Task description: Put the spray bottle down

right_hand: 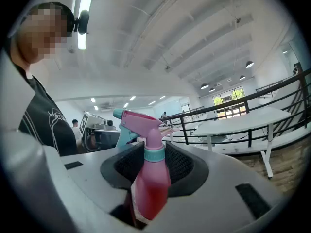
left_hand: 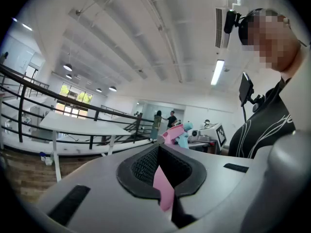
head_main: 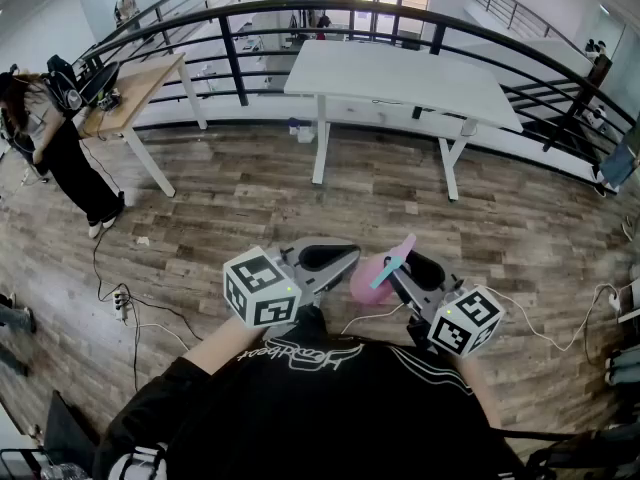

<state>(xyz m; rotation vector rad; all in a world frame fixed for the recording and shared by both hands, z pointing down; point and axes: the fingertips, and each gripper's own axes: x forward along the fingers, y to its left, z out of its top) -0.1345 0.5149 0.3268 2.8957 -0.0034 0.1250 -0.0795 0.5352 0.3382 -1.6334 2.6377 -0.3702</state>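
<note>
Gripping the spray bottle [right_hand: 148, 178] lengthwise, right tongs [right_hand: 154, 154] and left tongs [left_hand: 160, 174] alike; head outward, nozzle leftward.

Wide open floor [head_main: 300, 203] straight ahead, right up to the table [head_main: 400, 73]. Its top looks free, though it's distant. Cables [head_main: 120, 296] trail low on both sides, and a railing [head_main: 230, 43] closes off beyond.

Beneath you, the wood floor [head_main: 300, 198] carries a white table [head_main: 400, 73] far ahead and a power strip [head_main: 121, 298] near left.

Pink spray bottle [right_hand: 148, 186] in right gripper [right_hand: 154, 165]
</note>
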